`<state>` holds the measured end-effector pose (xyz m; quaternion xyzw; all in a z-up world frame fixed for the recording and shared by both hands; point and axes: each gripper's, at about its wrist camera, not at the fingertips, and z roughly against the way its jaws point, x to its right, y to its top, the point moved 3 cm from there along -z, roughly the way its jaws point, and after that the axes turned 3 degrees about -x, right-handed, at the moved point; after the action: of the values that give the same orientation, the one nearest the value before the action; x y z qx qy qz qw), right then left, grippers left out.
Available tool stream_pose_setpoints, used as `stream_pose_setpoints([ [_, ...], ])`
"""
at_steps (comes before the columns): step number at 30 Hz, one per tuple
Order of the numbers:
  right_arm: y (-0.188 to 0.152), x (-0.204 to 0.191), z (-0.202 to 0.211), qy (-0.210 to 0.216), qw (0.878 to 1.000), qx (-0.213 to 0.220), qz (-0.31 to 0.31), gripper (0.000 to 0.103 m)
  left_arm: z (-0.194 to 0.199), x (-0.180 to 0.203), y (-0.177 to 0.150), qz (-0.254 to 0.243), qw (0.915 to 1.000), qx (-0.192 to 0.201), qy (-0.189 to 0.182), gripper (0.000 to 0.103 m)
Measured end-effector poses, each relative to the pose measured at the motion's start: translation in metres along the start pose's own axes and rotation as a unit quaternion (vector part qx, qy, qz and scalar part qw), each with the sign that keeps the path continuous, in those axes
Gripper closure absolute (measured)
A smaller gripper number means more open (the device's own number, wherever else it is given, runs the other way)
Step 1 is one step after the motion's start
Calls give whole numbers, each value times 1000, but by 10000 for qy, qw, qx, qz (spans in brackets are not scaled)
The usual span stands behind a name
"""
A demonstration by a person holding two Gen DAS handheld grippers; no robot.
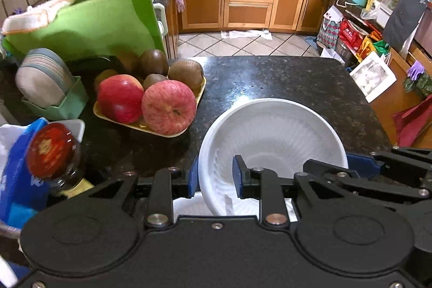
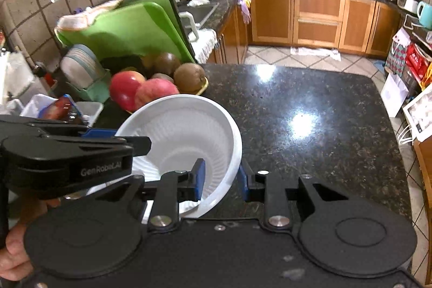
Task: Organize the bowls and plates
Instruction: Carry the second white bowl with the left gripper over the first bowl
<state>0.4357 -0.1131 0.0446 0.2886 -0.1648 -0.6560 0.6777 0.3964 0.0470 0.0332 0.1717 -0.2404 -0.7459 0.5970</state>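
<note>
Both grippers pinch the same white ribbed bowl (image 1: 272,136) by its rim, one from each side. Left gripper (image 1: 214,177) has one blue pad outside the bowl's wall and the other inside it, the rim clamped between them; in the right wrist view this gripper reaches in from the left edge of the picture onto the bowl's far side. Right gripper (image 2: 222,178) grips the opposite rim the same way — one blue pad inside the bowl, one outside. The bowl hangs tilted between the two, over the near part of the dark speckled countertop (image 2: 310,104); whether its base touches the stone cannot be told. Something white shows beneath the bowl, too hidden to name. Toward the countertop's left edge sits a yellow tray (image 1: 189,130) holding red apples (image 1: 168,107) and brown kiwis (image 1: 186,73). Behind it a green cutting board (image 1: 89,23) leans upright, and just beside that stands a green rack of plates (image 1: 44,78) set on edge — well apart from the bowl. A jar with a red lid (image 1: 50,150) stands near the left corner.
</note>
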Motion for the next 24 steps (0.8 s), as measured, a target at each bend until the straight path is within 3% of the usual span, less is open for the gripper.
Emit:
stream_pose_setpoints([
  [11,-59,-12,96,118,9992,384,2,74,55,11,-41,-103,9993,299,-213,69],
  [24,-161,26,175,-27,9976,622,-303,73,94,62,-102,-534,9954,451,-657,69],
])
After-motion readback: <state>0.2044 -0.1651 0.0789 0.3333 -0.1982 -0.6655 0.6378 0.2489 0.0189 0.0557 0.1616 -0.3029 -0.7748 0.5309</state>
